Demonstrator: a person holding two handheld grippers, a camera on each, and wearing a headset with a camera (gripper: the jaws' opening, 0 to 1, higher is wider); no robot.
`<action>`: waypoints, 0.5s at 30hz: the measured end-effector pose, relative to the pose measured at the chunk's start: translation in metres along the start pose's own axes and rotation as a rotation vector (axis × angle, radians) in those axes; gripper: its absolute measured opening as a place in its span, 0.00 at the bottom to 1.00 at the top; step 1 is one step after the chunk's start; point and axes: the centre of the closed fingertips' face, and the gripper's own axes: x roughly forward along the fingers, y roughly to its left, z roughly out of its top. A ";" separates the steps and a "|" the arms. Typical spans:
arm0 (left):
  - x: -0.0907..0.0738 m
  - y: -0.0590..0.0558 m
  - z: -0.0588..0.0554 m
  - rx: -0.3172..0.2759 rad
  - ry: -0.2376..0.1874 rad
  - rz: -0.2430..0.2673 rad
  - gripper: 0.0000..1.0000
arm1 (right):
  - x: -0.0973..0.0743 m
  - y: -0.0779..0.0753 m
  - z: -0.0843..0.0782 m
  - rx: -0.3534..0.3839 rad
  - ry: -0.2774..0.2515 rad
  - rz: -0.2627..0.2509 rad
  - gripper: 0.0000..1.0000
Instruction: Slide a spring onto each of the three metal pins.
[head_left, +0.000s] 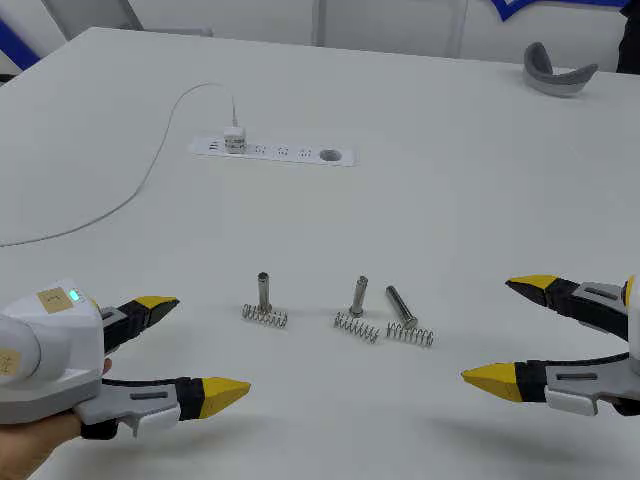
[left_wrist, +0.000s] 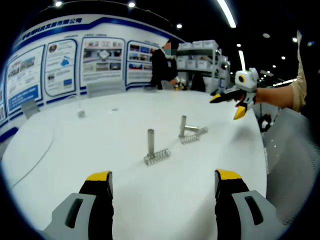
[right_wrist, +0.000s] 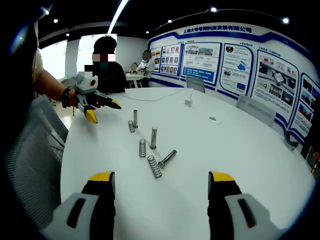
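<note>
The left gripper (head_left: 210, 343) hovered over the white surface (head_left: 450, 200), jaws open and empty. Between the grippers, the left pin (head_left: 264, 291) and the middle pin (head_left: 359, 296) stood upright, long axes vertical. The right pin (head_left: 401, 306) lay flat, pointing away and slightly left. The three springs (head_left: 264, 316) lay crosswise, one just before each pin. The right gripper (head_left: 488, 330) was likewise open and empty. A nudge might topple an upright pin, and a pinched spring might shoot free.
</note>
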 end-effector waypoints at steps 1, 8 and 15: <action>0.000 0.000 0.000 0.001 0.001 0.000 0.85 | 0.000 0.000 0.000 0.001 0.000 0.001 0.77; 0.000 -0.001 -0.001 -0.002 0.003 0.000 0.85 | 0.000 0.001 -0.001 0.008 0.002 0.001 0.77; 0.000 -0.001 -0.001 -0.004 0.001 0.001 0.85 | 0.001 0.001 0.000 0.011 0.003 0.000 0.77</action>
